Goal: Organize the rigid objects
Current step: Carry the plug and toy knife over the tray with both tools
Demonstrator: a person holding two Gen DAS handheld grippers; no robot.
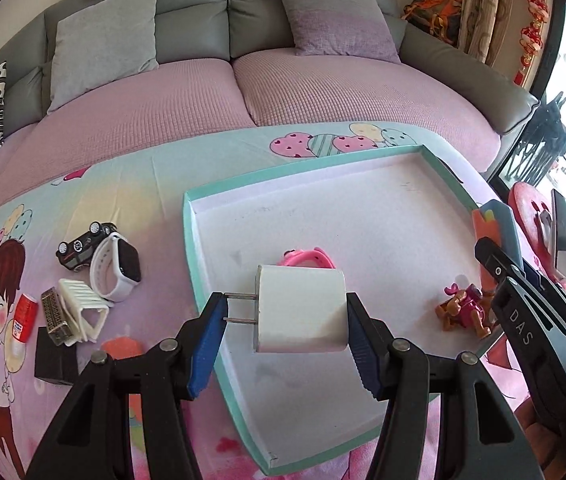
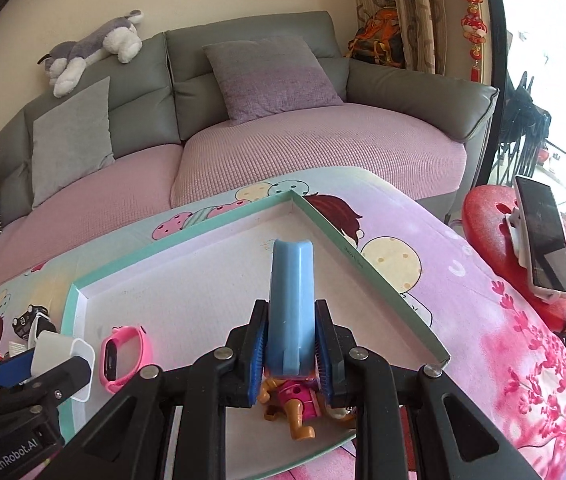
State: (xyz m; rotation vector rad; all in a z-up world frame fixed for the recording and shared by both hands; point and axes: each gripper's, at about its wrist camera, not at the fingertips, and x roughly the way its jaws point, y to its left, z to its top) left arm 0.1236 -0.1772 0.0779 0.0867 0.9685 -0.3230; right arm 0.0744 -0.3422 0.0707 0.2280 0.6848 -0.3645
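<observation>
My left hand-held gripper (image 1: 283, 312) clamps a white plug adapter (image 1: 301, 310), one pad on its prongs, the other on its rear face, over the near-left part of the tray (image 1: 403, 208). The adapter covers most of the pink watch (image 1: 307, 259) lying in the tray behind it; the right wrist view shows that watch whole, just inside the tray's left edge.

My right hand-held gripper (image 2: 290, 354) is closed tight on a blue block (image 2: 291, 300) that stands up between the pads. The block and the pads hide the top of the toy figure (image 2: 293, 408) in the tray's near-right corner; I cannot make out its head from there.

On the table's cartoon cloth (image 1: 155, 176), left of the tray, lie a toy car (image 1: 83, 249), a white smartwatch (image 1: 117, 272), a white hair claw (image 1: 85, 314), a patterned metal piece (image 1: 54, 314), a red tube (image 1: 23, 316) and a black box (image 1: 53, 354); the printing on the tube is too small to read
</observation>
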